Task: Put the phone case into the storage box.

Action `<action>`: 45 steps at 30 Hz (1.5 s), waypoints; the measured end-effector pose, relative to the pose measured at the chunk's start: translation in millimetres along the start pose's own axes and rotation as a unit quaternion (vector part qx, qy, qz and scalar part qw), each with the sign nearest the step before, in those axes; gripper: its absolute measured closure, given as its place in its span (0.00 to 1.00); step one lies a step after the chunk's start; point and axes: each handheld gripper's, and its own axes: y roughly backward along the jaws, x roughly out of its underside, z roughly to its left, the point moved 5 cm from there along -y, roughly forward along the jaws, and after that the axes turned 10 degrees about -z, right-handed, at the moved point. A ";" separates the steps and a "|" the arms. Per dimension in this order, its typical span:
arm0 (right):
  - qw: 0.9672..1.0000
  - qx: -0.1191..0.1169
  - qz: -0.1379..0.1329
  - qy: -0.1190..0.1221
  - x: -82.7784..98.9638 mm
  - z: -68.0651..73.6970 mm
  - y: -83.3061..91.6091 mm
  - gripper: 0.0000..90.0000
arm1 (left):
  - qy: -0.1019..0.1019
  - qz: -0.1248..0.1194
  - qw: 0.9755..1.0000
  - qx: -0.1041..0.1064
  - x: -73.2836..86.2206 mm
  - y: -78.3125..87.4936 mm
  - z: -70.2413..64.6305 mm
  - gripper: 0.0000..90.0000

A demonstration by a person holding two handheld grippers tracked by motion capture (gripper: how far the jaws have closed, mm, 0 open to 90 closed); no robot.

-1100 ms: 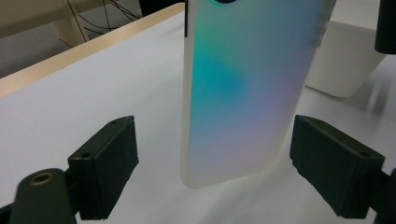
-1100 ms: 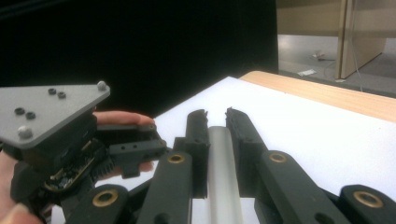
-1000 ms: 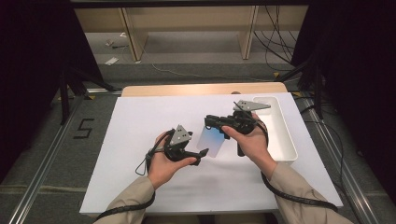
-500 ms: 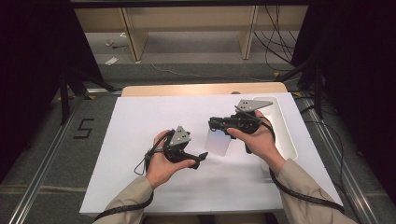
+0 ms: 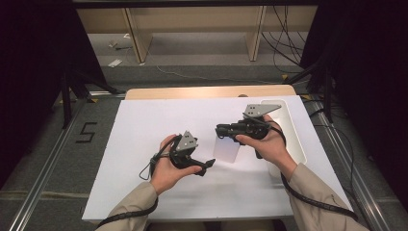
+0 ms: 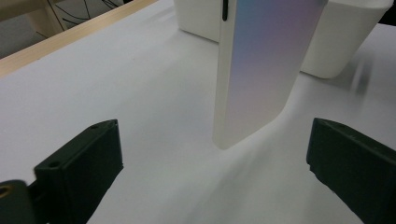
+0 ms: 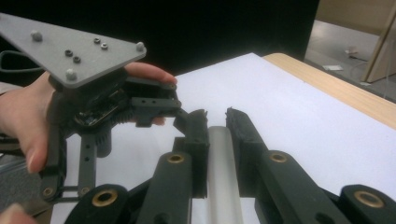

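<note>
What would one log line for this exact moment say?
right tool: shut on phone, held upright above table | left tool: open, jaws just opening, apart from phone | tray: behind

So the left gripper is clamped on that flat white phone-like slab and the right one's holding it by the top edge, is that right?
Not quite: the left gripper is open, its jaws standing apart from the slab, as the left gripper view shows. The right gripper does hold it by the edge.

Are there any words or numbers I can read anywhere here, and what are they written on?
"5" in black marks on the grey floor, left of the white table.
The flat white slab held in the right hand-held gripper shows no writing.
Nothing else is readable.
</note>
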 end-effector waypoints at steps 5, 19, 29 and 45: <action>1.000 -0.012 0.009 0.004 2.3 1.7 -0.8 0.89 | -0.001 0.000 1.000 0.006 0.7 -0.7 -1.2 0.07; 0.999 -0.046 0.015 0.015 1.1 12.4 -5.3 0.89 | -0.006 0.010 0.999 0.031 3.4 -4.6 -7.8 0.17; 0.998 -0.061 0.017 0.015 1.0 18.1 -8.3 0.89 | -0.011 0.018 0.999 0.047 7.8 -8.8 -11.7 0.23; 0.997 -0.072 0.015 0.014 0.6 22.4 -9.6 0.89 | -0.042 0.010 0.996 0.077 8.1 -10.1 -16.2 0.51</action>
